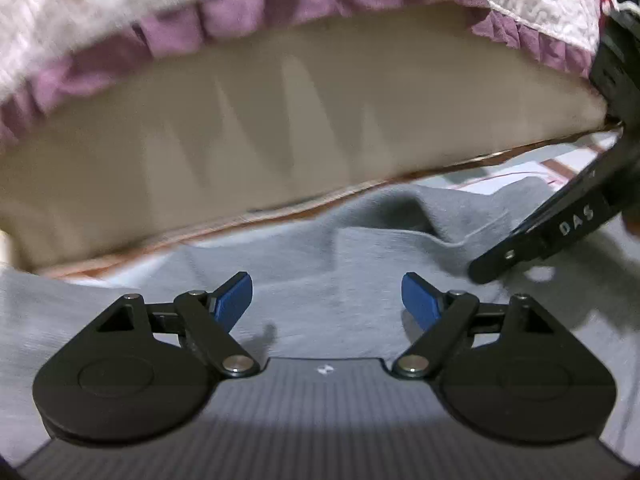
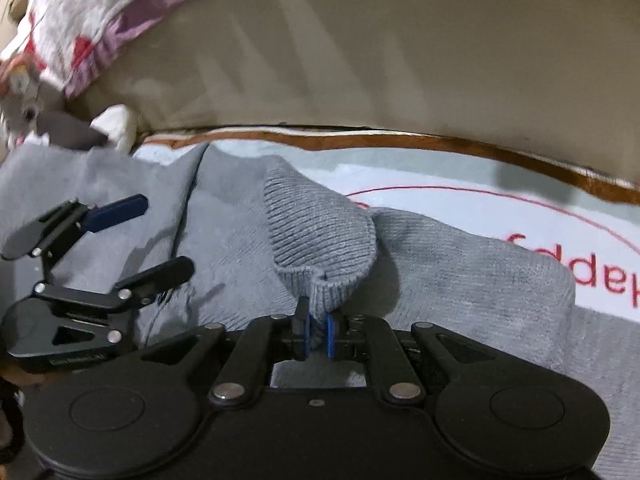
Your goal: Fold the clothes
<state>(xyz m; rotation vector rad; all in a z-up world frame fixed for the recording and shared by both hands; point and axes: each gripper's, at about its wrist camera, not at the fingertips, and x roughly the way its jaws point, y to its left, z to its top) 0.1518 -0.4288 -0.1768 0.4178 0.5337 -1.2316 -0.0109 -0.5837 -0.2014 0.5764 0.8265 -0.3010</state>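
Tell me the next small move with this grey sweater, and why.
Probably carry the ribbed cuff across the sweater body and lay it flat. The right tongs are shut on that cuff, holding it lifted, while the left tongs are open and hold nothing.

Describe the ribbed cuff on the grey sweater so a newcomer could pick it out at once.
Start at the beige upholstered wall behind the bed, then drop to the grey sweater spread over the white sheet with red lettering. The ribbed cuff rises from it, pinched in the right tool. Its coarse ridges set it apart from the smoother knit around it.
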